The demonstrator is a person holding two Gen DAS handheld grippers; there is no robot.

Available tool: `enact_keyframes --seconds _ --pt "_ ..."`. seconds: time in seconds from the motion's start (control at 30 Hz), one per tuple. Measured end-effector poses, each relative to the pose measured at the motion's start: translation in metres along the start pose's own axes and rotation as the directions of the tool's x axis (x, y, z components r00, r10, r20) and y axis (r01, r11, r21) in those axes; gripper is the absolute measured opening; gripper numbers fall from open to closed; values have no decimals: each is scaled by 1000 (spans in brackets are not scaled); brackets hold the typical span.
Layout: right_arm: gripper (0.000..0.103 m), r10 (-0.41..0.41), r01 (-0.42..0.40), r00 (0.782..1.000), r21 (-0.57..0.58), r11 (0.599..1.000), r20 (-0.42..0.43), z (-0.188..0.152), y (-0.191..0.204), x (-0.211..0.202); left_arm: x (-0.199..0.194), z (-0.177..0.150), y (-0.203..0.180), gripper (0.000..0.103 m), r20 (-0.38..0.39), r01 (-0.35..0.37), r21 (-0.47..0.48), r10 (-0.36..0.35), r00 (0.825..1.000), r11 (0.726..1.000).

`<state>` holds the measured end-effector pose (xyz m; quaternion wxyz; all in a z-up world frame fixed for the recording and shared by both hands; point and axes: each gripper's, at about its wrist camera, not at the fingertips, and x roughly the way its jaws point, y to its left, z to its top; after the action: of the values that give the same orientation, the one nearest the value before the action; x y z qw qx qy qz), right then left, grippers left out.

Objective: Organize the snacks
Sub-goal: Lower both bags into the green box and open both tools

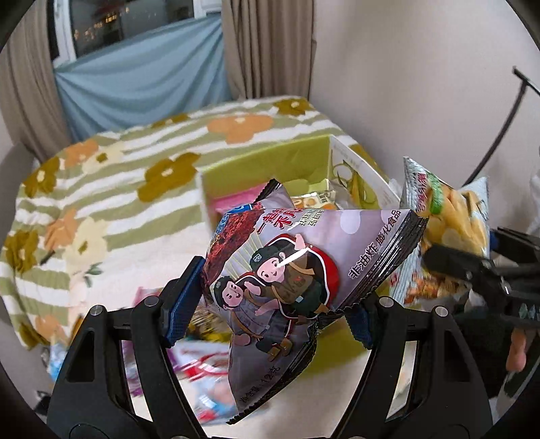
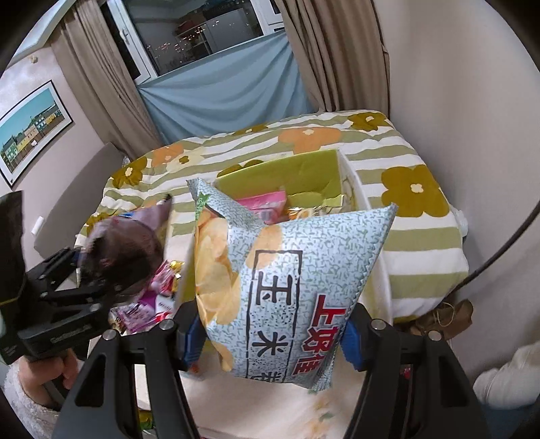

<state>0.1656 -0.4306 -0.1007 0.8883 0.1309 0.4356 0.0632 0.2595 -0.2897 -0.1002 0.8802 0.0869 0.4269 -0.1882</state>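
Left gripper: clamped on a grey cartoon-printed foil snack packet.
Right gripper: clamped on a pale blue-green speckled crisp bag.
Green cardboard box: seen beyond both bags.

**Bedroom Corner With a Flowered Bed and a Dark Window**

Plain pale walls meeting at a corner. Against them, a bed with a cover in green and white stripes, with large orange and olive flowers. Behind the bed, a window showing darkness and small lights outside. Below the glass, a blue cloth stretched across. At both sides, beige curtains hanging in folds. On the left wall, a framed picture of coloured houses under a blue sky. Soft, even light indoors, without hard shadows.
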Motion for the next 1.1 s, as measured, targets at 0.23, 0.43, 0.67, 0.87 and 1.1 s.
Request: enact_keyframes --seconds 0.23,0.43,0.67,0.87,1.1 --pt "61 15 -15 998 -2 1000 -58 18 -31 28 74 17 -21 72 -128 -9 -51 2 992 999" --pt "61 27 -27 994 -4 1000 -106 29 -52 46 94 15 -21 88 -176 13 -103 -31 984 995" --pt "61 28 -26 995 21 999 -92 32 -61 41 67 3 -17 95 -144 12 -92 -25 989 996" --pt "61 41 -42 995 -13 999 -86 35 -49 38 47 -15 -3 95 -128 -15 -139 -3 992 990" --pt "62 104 -111 989 -56 992 -109 54 -21 58 33 -28 13 95 -126 -42 -179 20 992 983"
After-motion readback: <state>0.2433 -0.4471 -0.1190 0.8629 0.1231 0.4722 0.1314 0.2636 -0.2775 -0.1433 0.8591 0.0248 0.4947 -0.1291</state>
